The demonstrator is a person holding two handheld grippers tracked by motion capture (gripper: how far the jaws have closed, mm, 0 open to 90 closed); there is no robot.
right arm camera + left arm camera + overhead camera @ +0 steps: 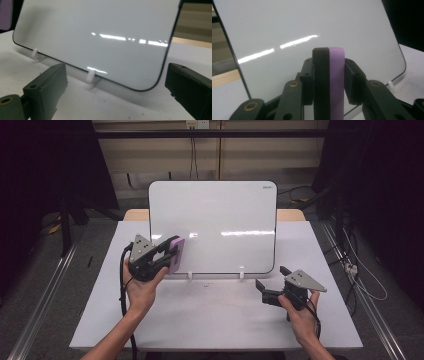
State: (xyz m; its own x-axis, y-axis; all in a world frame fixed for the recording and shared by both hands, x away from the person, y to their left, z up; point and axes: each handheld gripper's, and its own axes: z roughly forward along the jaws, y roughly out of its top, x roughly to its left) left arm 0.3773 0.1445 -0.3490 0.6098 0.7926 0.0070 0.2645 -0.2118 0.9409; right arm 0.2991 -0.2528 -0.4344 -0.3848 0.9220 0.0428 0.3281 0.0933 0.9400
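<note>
At a white table (100, 320), a person's left gripper (167, 254) holds a purple-and-black eraser (175, 255) clamped between its jaws, at the lower-left corner of a whiteboard (220, 220) that leans upright on small white clips (241, 275). In the left gripper view, the eraser (328, 82) stands on end, long axis toward 12 o'clock, black felt side to the left, purple back to the right, with the board surface (312, 25) just ahead; contact cannot be told. The board's clean face runs from the eraser toward 3 o'clock, the likely line of any wipe. The left hand is plainly the nearer one. At the right, off the board's lower-right corner, the right gripper (272, 287) hovers near the table, jaws spread apart and empty, pointing toward 10 o'clock.
</note>
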